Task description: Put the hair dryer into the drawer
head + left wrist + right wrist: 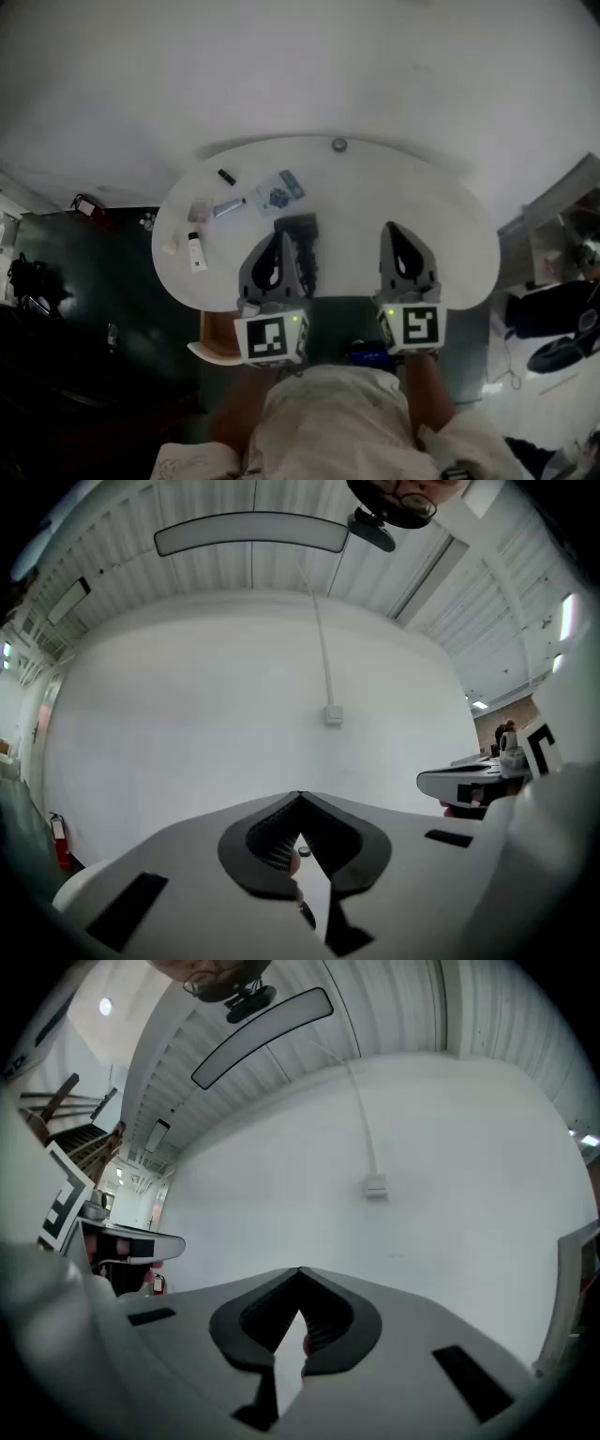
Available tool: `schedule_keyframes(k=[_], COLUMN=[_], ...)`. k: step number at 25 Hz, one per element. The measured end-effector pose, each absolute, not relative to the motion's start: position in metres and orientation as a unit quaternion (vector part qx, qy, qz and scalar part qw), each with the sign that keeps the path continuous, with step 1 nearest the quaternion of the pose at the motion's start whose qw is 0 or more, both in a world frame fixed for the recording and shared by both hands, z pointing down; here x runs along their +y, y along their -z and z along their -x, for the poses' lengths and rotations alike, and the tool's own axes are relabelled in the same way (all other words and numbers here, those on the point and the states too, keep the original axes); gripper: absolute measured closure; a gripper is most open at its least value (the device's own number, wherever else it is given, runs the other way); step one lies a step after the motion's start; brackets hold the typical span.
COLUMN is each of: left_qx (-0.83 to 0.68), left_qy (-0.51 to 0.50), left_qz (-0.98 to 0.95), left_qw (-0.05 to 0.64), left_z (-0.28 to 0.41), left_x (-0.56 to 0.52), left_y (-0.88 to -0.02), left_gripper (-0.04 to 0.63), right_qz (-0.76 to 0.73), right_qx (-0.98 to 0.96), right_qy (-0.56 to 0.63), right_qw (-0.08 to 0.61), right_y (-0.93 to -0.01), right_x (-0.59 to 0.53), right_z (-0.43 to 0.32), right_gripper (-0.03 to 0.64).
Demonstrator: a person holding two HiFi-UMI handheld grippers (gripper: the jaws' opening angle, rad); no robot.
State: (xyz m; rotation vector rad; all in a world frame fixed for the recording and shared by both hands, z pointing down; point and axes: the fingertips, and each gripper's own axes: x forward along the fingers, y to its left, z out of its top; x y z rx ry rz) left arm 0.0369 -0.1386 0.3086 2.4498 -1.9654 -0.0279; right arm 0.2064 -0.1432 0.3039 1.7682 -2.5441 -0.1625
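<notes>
Pale clothing of the person [328, 422] fills the near edge. Left gripper [279, 238] and right gripper [392, 234] are held level over the white table's [441, 225] near rim. Both jaw pairs are pressed together, empty. A dark object, apparently the hair dryer [298, 225], lies on the table just beyond the left gripper's tips.

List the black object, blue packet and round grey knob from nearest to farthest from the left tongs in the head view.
1. Black object, just right of the left tongs.
2. Blue packet, ahead, mid-table.
3. Round grey knob, at the far edge.
</notes>
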Motion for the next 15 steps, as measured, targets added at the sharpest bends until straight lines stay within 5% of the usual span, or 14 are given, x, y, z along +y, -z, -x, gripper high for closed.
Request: schedule_keyframes(k=[15], left_qx=[-0.631], left_qy=[-0.005], left_qz=[-0.776], left_qw=[0.012], left_z=[-0.035], left_x=[-0.145], left_y=[-0.319], left_gripper=[0.595], right_qz=[-0.565], right_qx=[-0.824], right_qy=[0.031], right_qw=[0.003], right_y=[-0.309], right_x=[-0.148], right_z=[-0.206], right_gripper=[0.614])
